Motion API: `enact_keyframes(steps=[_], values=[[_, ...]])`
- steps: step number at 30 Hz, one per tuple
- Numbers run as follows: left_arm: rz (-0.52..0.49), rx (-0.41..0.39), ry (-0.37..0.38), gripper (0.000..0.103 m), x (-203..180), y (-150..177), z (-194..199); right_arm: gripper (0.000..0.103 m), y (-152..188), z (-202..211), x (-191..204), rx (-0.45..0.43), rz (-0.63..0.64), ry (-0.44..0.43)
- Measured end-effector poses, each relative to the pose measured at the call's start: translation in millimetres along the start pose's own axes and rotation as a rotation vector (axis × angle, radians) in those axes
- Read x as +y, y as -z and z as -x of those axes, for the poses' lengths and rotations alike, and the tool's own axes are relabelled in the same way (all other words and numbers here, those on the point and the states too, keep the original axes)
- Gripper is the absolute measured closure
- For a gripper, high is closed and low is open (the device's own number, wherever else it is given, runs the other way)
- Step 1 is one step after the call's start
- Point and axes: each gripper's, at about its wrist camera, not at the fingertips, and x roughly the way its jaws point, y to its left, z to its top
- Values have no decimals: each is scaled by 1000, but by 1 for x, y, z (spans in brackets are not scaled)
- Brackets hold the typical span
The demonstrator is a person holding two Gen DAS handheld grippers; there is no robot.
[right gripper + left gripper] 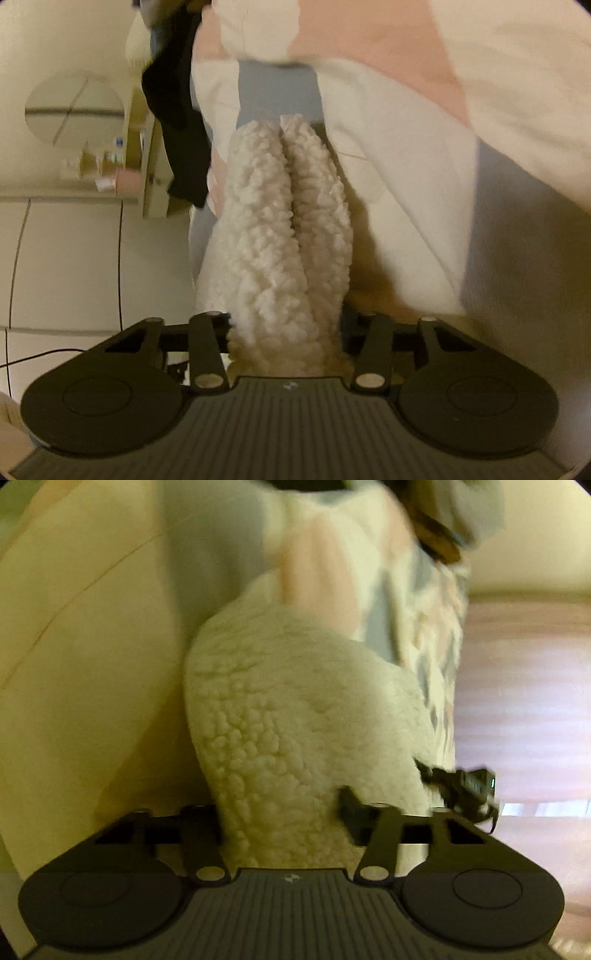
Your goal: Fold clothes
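Left gripper [284, 812] clamps a thick wad of cream fleece garment [288, 709], which bunches between the fingers and rises away from the camera; its patterned outer side [424, 627] shows at right. Right gripper [286, 336] likewise pinches the same fleece [284, 229], doubled into two ridges. Black cloth [181, 122] hangs left, round mirror [74, 110] further left.
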Motion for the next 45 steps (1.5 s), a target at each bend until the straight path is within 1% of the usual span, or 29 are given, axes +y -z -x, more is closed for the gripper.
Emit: enact_keyframes(steps=[3, 5, 7, 8, 10, 11, 14, 17, 19, 21, 24, 25, 29, 31, 33, 34, 37, 38, 41, 42, 43, 45], values=[[-80, 39, -19, 67, -15, -16, 4, 67, 28, 17, 3, -94, -51, -15], [-143, 61, -26, 67, -30, -30, 9, 67, 67, 36, 6, -195, -110, -46], [-222, 102, -18, 67, -53, -44, 11, 67, 109, 55, 8, -300, -169, -76], [-262, 124, -9, 67, -65, -49, 12, 67, 137, 66, 9, -369, -204, -90], [-371, 194, 20, 67, -99, -52, 8, 67, 195, 86, 12, -508, -275, -113], [-422, 233, 33, 67, -114, -50, 2, 67, 229, 93, 14, -581, -319, -107], [-564, 385, 88, 67, -158, -22, -25, 67, 333, 114, 22, -802, -452, -88], [-672, 568, 131, 67, -194, 27, -60, 67, 437, 133, 30, -1009, -583, -61], [-748, 690, 162, 67, -216, 75, -79, 67, 503, 141, 36, -1122, -662, -35], [-818, 783, 193, 67, -228, 127, -87, 67, 572, 143, 39, -1236, -723, -22], [-907, 920, 232, 67, -241, 219, -94, 67, 672, 142, 41, -1402, -796, -11], [-944, 966, 242, 67, -244, 255, -94, 67, 705, 142, 42, -1457, -820, -7], [-1118, 1106, 288, 67, -263, 392, -96, 67, 837, 141, 43, -1680, -915, 10], [-1205, 1158, 324, 67, -269, 464, -94, 67, 892, 141, 41, -1814, -956, 31], [-1283, 1199, 360, 67, -279, 539, -97, 67, 939, 140, 42, -1966, -983, 67], [-1314, 1216, 380, 67, -286, 575, -102, 67, 958, 138, 42, -2045, -992, 83], [-1413, 1261, 435, 68, -311, 678, -108, 67, 998, 126, 36, -2272, -1011, 100], [-1448, 1274, 453, 68, -320, 711, -111, 67, 1005, 122, 32, -2332, -1018, 102], [-1611, 1287, 521, 70, -341, 796, -107, 67, 1014, 104, 8, -2523, -1044, 74], [-1669, 1288, 547, 70, -347, 822, -105, 67, 1015, 98, -3, -2568, -1059, 61], [-1728, 1288, 568, 71, -349, 847, -107, 67, 1016, 95, -16, -2595, -1082, 48], [-1822, 1275, 582, 72, -344, 888, -113, 66, 1020, 88, -46, -2596, -1155, 1]])
